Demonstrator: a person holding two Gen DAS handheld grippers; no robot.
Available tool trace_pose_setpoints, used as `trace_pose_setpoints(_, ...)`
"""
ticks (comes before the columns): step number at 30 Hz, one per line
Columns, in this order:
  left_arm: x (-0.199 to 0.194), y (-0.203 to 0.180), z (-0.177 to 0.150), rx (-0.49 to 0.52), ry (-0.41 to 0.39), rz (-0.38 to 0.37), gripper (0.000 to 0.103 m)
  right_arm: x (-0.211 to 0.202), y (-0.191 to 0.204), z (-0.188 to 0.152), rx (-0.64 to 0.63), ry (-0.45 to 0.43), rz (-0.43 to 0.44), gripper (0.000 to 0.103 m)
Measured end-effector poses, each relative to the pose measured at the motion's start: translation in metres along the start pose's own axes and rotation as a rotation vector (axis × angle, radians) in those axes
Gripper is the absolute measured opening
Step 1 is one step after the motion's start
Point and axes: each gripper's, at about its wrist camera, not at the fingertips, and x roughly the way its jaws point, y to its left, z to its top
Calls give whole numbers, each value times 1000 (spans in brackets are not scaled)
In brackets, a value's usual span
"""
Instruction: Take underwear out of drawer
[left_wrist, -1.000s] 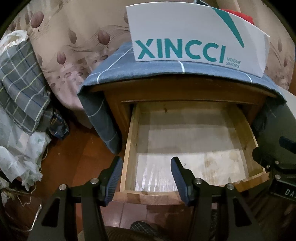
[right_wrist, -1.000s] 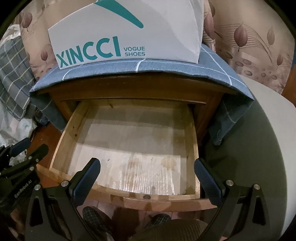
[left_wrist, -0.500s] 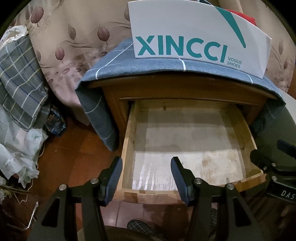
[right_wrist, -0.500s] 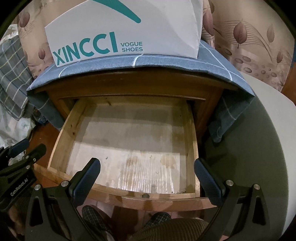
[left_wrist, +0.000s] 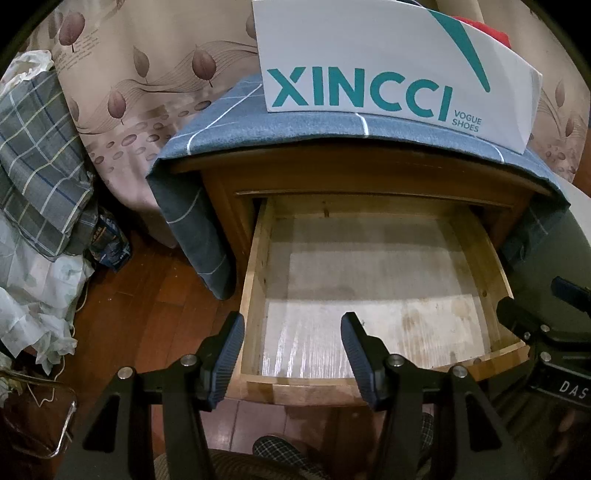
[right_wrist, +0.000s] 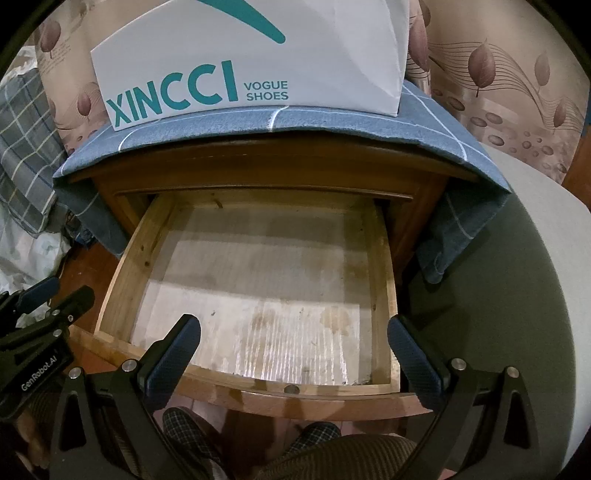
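Nearest: checked slippers (right_wrist: 184, 424) and brown trouser knees at bottom of both views, above red-brown wooden floor (left_wrist: 147, 302).

Left tool (left_wrist: 291, 354): black frame, blue ribbed pads, jaws apart, nothing between them; poised over front left corner of drawer (left_wrist: 255, 295). Right tool (right_wrist: 295, 354): jaws spread wide, nothing gripped; poised over drawer front rail (right_wrist: 280, 398). Each tool partly visible at edge of the other's view.

Drawer: pale wood, pulled fully out of a darker wooden nightstand (right_wrist: 258, 166). Bottom lined with whitish ribbed paper, stained brown toward the front. One small round screw head in middle of front rail. No underwear visible in either view; drawer bottom bare, location of the garment cannot be told.

Nightstand top: covered by blue cloth (left_wrist: 229, 107) with thin white grid lines, draped down both sides. On the cloth, white shoe box (left_wrist: 388, 62), teal lettering "XINCCI VOGUE SHOES", teal swoosh. Something red (left_wrist: 491, 27) behind box's upper right edge, unidentifiable.

Left of nightstand: grey-blue plaid fabric (left_wrist: 37, 166), crumpled pale sheeting (left_wrist: 33, 295) below it, dark printed packet (left_wrist: 109, 247) on floor.

Right of nightstand: rounded grey-green surface (right_wrist: 517, 277), kind not clear.

Farthest: beige curtain (left_wrist: 147, 74), brown leaf and pebble print, across whole background.
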Motion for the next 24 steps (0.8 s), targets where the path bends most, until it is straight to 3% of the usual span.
trace_pose_setpoints(24,-2,-1,-2,5,-11,3,56,1,5,0,-21,6,-8,100)
